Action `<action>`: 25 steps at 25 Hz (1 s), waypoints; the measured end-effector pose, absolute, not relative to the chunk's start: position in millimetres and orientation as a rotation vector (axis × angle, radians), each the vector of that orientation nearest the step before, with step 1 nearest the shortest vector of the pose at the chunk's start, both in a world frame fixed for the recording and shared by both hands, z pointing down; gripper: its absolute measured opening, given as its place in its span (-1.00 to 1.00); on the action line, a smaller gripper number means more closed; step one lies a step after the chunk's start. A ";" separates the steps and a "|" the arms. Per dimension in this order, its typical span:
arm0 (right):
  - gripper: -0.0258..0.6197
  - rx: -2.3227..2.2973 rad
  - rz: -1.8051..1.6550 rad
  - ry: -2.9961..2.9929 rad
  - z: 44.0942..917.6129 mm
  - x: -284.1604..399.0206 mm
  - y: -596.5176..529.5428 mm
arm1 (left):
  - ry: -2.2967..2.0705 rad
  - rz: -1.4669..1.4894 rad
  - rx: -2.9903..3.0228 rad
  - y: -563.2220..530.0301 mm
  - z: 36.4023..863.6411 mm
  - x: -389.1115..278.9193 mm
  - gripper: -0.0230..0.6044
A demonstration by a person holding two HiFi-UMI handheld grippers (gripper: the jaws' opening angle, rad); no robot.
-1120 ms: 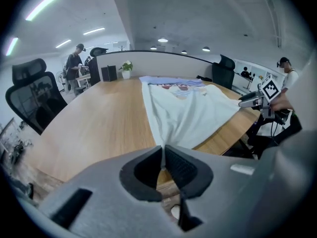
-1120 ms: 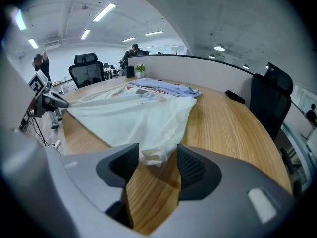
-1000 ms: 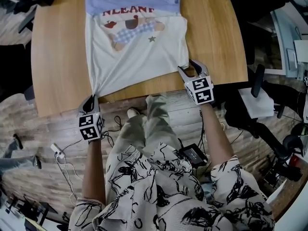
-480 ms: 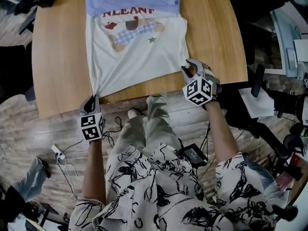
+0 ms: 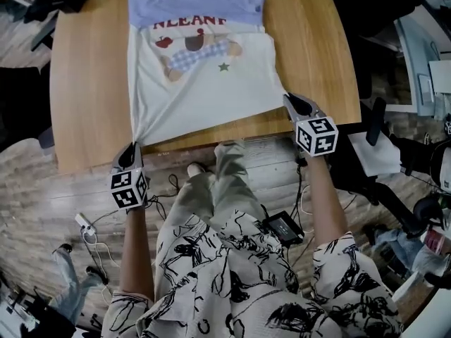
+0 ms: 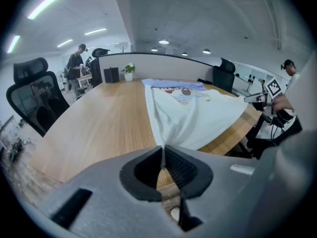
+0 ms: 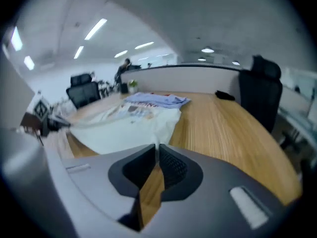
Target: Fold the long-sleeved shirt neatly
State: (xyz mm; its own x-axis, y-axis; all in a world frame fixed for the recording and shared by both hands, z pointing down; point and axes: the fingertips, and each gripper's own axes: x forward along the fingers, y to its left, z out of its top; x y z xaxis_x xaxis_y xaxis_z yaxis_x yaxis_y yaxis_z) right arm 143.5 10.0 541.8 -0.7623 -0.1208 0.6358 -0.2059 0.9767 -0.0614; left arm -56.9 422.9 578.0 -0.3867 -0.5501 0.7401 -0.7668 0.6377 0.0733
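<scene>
Moved rightward since the earlier frame, the right gripper (image 5: 292, 103) was pictured with jaws just closed on one hem corner of the shirt (image 5: 204, 90). The other corner was clamped by the left gripper (image 5: 133, 148), and the shirt was spread across the surface (image 5: 81, 83).

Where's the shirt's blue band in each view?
Head view: blue band top centre, above the print.
Left gripper view: blue band at centre, the shirt's far end.
Right gripper view: blue band left of centre, far end.
Shared landmark: the wooden table.
</scene>
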 end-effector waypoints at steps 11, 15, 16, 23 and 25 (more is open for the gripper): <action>-0.80 0.172 0.645 -2.468 560.3 218.6 78.3 | -2.065 0.296 1.003 471.4 561.1 -49.9 -0.85; -0.81 0.205 0.662 -2.451 567.4 227.5 81.0 | -2.045 0.326 1.026 471.7 566.4 -43.0 -0.85; -0.81 0.212 0.657 -2.451 567.2 226.7 80.5 | -2.046 0.324 1.029 471.3 566.8 -43.8 -0.85; -0.81 0.228 0.561 -2.620 486.4 196.0 59.9 | -2.167 0.257 1.102 448.1 501.1 -73.7 -0.85; -0.81 0.230 0.544 -2.689 450.5 181.8 49.8 | -2.223 0.224 1.130 438.6 468.6 -87.8 -0.85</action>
